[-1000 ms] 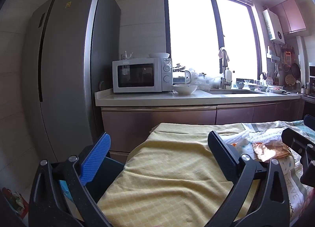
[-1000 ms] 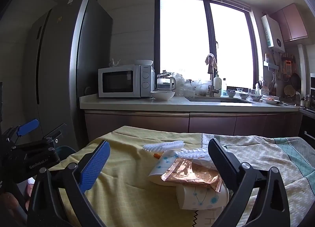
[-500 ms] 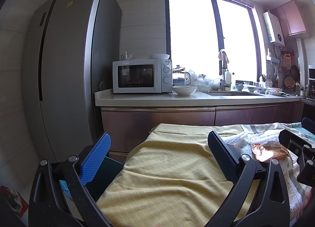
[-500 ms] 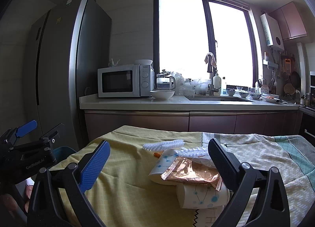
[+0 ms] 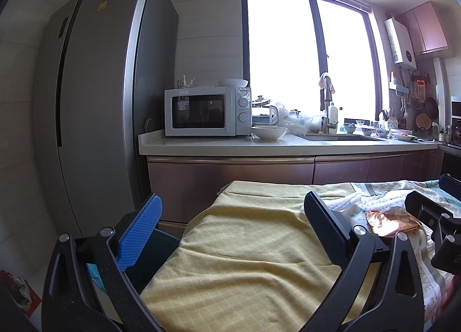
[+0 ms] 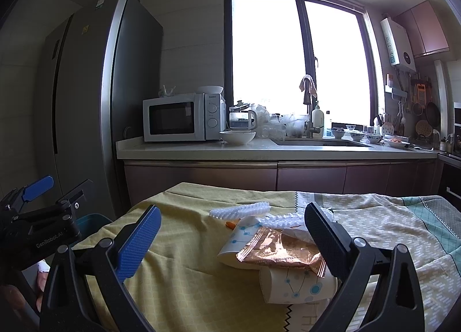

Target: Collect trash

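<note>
Trash lies in a heap on the yellow tablecloth [image 6: 178,268]: a copper foil wrapper [image 6: 282,254] on top of two tipped paper cups [image 6: 296,286], with white foam netting [image 6: 239,211] behind. My right gripper [image 6: 230,242] is open and empty, low over the cloth just in front of the heap. My left gripper [image 5: 233,231] is open and empty over the table's left end; the wrapper [image 5: 389,221] shows at its right. A teal bin [image 5: 155,248] stands on the floor by the table's left edge, also seen in the right wrist view [image 6: 92,221].
A kitchen counter [image 6: 259,153] runs behind the table with a white microwave [image 6: 181,117], a bowl [image 6: 237,136], a kettle and a sink. A tall grey fridge [image 5: 95,119] stands at the left. A patterned cloth [image 6: 389,225] covers the table's right side.
Both grippers have shifted only slightly; the left view has drifted a little, with the wrapper sitting lower right. Both stay open.
</note>
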Available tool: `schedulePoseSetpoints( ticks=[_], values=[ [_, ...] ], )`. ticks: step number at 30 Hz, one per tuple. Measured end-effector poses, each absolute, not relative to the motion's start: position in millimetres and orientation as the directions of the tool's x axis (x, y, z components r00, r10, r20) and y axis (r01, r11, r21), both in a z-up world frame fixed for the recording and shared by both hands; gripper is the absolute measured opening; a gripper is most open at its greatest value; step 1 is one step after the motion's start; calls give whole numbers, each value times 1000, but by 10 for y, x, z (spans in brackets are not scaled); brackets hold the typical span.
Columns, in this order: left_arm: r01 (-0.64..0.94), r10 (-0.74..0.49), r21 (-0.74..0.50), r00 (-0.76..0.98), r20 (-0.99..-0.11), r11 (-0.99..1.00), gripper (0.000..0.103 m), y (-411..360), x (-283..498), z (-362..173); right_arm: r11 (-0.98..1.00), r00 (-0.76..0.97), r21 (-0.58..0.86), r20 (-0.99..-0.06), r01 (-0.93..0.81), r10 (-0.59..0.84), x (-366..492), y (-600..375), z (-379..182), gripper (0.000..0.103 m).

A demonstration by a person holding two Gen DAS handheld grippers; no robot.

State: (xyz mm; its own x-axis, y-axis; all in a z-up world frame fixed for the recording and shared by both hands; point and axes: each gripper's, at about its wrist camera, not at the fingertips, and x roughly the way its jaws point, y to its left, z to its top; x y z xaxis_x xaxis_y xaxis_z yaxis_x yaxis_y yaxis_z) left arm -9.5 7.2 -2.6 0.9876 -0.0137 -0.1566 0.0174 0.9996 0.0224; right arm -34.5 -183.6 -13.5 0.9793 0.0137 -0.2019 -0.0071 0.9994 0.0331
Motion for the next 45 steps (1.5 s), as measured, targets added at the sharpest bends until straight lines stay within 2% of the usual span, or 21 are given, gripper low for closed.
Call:
schedulePoseSetpoints(
  ticks=[45],
  values=[
    [39,-36,17,983,-179,999,97,-14,-3,-63,998,977,54,-211,-13,24,-287,-1917,-183,96]
  ],
)
